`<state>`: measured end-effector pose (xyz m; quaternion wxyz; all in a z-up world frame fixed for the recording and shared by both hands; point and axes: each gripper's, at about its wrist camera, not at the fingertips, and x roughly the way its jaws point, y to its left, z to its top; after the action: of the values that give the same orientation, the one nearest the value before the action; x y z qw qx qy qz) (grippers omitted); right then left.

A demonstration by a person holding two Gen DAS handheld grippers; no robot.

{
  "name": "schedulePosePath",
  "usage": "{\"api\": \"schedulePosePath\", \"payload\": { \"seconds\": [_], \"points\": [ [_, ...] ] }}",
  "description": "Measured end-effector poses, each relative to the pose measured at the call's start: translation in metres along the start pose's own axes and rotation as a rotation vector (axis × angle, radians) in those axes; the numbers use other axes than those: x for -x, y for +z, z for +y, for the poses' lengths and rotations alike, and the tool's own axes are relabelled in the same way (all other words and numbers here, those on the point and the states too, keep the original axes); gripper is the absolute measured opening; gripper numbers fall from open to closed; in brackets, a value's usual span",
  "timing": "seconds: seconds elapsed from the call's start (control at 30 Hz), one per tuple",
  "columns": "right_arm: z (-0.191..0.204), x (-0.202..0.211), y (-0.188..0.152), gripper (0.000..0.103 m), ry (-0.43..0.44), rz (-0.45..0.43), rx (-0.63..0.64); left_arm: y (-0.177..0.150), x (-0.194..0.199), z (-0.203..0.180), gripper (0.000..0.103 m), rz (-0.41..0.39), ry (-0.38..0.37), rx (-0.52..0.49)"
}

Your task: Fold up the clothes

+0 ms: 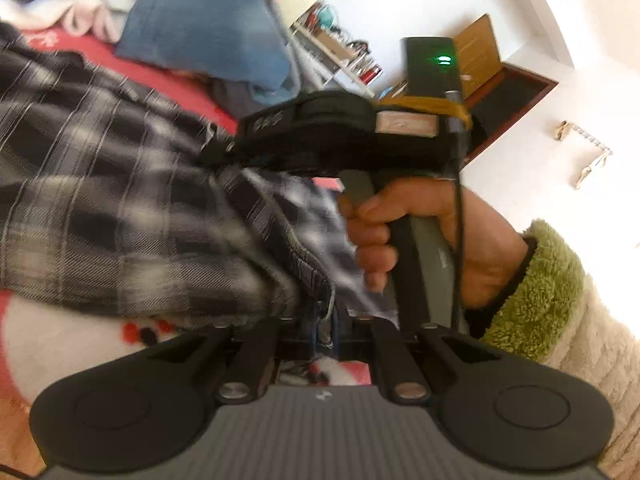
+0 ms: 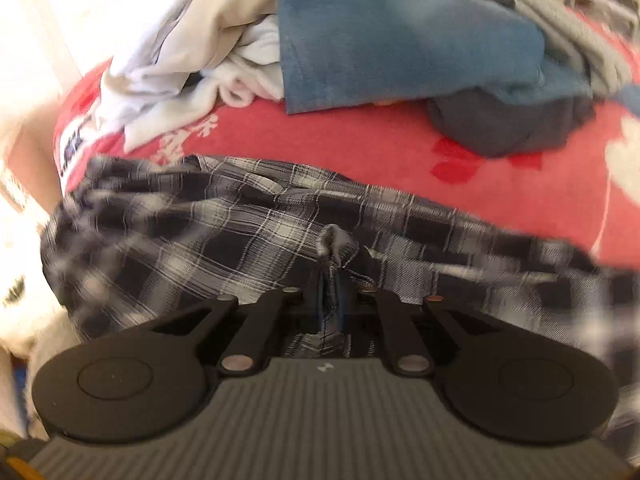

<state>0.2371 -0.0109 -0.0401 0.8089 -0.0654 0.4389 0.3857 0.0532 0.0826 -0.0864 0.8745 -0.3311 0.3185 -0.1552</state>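
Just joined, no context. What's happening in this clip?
A person is folding laundry on a red blanket with a handheld gripper in each hand. Both the left gripper and right gripper are shut on the plaid shirt, holding it up by an edge. A pile of clothes waits behind.

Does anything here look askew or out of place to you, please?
Mostly the plaid shirt: it lies bunched and wrinkled on the red blanket, pinched in both the right claw and the left claw. Behind it, a blue garment and white clothes sit in a loose heap. Nothing looks damaged.
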Motion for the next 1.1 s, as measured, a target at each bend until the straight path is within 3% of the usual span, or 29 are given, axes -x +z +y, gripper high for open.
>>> {"api": "schedulePosePath", "payload": {
  "seconds": [0.17, 0.5, 0.53, 0.6, 0.73, 0.9, 0.97, 1.07, 1.1],
  "points": [
    [-0.025, 0.039, -0.015, 0.014, 0.062, -0.145, -0.163, -0.002, 0.023, 0.014, 0.016, -0.016, 0.028, 0.019],
    [-0.012, 0.140, -0.134, 0.017, -0.041, -0.372, -0.097, 0.003, 0.038, 0.027, 0.026, -0.004, 0.026, 0.069],
    [-0.011, 0.150, -0.146, 0.022, -0.052, -0.394, -0.090, 0.004, 0.039, 0.027, 0.026, -0.001, 0.029, 0.074],
    [0.009, 0.150, -0.165, 0.030, -0.077, -0.405, -0.012, 0.005, 0.042, 0.029, 0.026, -0.005, 0.036, 0.092],
    [0.066, 0.125, -0.188, 0.045, -0.181, -0.402, 0.275, 0.009, 0.048, 0.033, 0.026, -0.031, 0.047, 0.125],
    [0.108, 0.083, -0.201, 0.043, -0.363, -0.331, 0.589, 0.009, 0.059, 0.034, 0.027, -0.045, 0.062, 0.121],
    [0.104, 0.083, -0.199, 0.038, -0.370, -0.338, 0.561, 0.010, 0.059, 0.036, 0.027, -0.041, 0.066, 0.120],
    [0.092, 0.093, -0.192, 0.018, -0.334, -0.369, 0.462, 0.011, 0.060, 0.039, 0.029, -0.034, 0.068, 0.120],
    [0.088, 0.096, -0.190, 0.016, -0.323, -0.379, 0.428, 0.011, 0.059, 0.040, 0.030, -0.033, 0.065, 0.121]
  ]
}}
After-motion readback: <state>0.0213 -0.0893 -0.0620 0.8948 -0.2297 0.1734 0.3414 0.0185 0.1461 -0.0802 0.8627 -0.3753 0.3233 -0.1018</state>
